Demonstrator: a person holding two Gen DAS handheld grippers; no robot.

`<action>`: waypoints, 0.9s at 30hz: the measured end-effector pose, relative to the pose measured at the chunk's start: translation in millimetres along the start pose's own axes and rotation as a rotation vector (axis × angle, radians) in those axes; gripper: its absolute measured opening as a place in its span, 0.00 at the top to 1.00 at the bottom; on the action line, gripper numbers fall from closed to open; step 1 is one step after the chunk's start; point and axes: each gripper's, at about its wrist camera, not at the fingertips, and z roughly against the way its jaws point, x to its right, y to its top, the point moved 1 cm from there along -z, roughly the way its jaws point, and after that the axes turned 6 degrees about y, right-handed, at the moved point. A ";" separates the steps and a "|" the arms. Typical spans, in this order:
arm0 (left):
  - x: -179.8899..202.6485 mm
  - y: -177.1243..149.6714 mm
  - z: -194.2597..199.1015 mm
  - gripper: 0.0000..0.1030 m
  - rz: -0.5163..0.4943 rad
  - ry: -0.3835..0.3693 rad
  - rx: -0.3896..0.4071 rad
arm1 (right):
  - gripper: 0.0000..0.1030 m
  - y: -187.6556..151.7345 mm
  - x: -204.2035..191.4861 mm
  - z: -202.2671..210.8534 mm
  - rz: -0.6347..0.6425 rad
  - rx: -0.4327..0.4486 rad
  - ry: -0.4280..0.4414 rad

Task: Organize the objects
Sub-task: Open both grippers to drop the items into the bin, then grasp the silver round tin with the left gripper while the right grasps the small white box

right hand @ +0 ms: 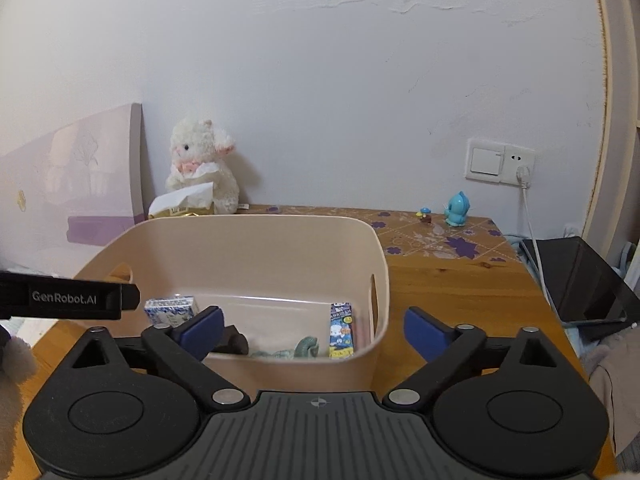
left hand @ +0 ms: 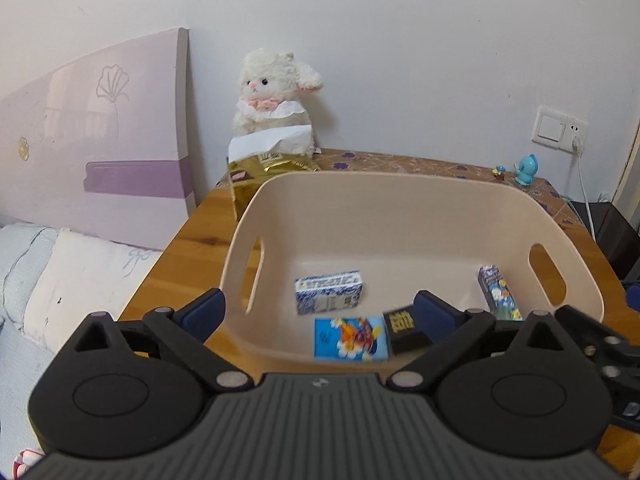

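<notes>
**Bin mostly loaded, both claws empty – next pick needs choosing**

The sorting looks well along, judging by what's already lying in the beige bin (left hand: 408, 216): a blue-and-white carton (left hand: 329, 291), a bright blue box with a cartoon print (left hand: 351, 337), a small dark box (left hand: 405, 330), a tall printed carton (left hand: 496, 292) leaned against the right wall, and a greenish dinosaur-like toy (right hand: 302, 348) seen only from the right wrist view. The bin itself is set on the wooden worktop (left hand: 188, 248).

The left claw (left hand: 318, 312) is spread wide, nothing is held, and it hovers over the near rim of the bin; whether the right-hand pad is touching the dark box can't be told. The right claw (right hand: 312, 330) is likewise wide apart and empty, poised at the bin's near right corner.

So a drop-off seems finished and a fresh pick is called for. Loose candidates are left on the worktop: a gold snack bag (left hand: 256, 176) just behind the bin, a plush lamb (left hand: 276, 92) and a small blue figurine (left hand: 525, 170) at the back. For the bag, a reach past the far rim would be needed, and crinkly foil may slip.
</notes>
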 end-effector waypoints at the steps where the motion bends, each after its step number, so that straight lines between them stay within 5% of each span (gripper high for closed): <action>1: -1.1 -2.1 2.3 0.02 0.001 0.005 -0.001 | 0.02 -2.3 0.0 4.0 -0.001 -0.002 0.007; 11: -2.2 -32.9 25.5 0.02 -0.074 0.012 -0.005 | 0.00 -33.2 -1.5 9.4 0.016 -0.087 0.028; 21: 4.6 -79.0 -14.1 0.02 -0.116 0.007 -0.160 | 0.00 -75.0 14.9 -18.3 -0.053 -0.222 0.009; 27: 12.0 -89.5 -17.4 0.02 -0.164 -0.078 -0.175 | 0.00 -79.5 20.4 -27.8 -0.060 -0.246 -0.013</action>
